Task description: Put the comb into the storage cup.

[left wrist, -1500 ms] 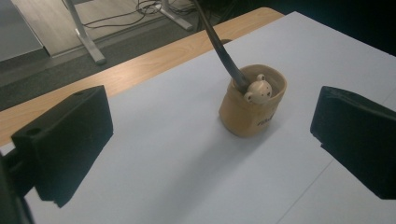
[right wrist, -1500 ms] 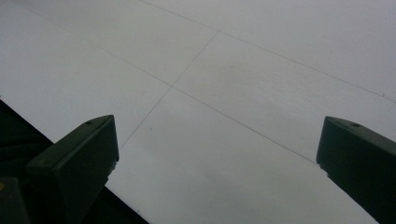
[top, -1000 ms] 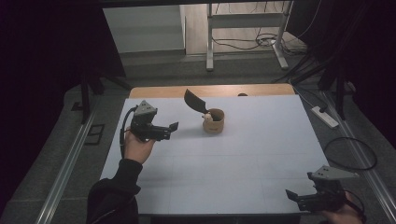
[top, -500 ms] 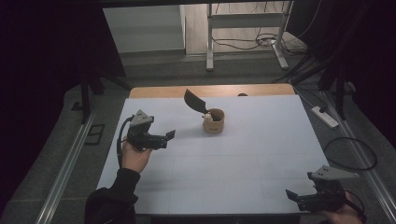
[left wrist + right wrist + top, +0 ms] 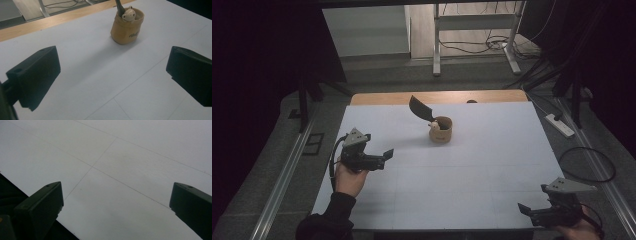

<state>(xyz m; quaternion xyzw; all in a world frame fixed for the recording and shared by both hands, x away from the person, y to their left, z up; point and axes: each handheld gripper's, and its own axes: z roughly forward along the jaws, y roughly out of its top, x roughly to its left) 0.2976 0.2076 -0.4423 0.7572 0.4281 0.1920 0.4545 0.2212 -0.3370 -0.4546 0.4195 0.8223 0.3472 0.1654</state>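
Tan cup: the small cup [image 5: 440,130] stands up straight on the white table [image 5: 492,165], toward the far side, near the middle.
Bear: a tiny pale bear head [image 5: 129,15] peeks out of the cup's top.
Black tool: a dark spatula [image 5: 421,109] sticks out of the cup and leans to the left and away.
Left gripper: the left gripper [image 5: 384,156] is held over the left part of the table. Its jaws are wide apart with nothing between them. It points toward the cup, which is well apart from it.
Right gripper: the right gripper [image 5: 526,213] is at the near right corner. Its jaws are spread wide too and hold nothing. Bare white table lies under it.
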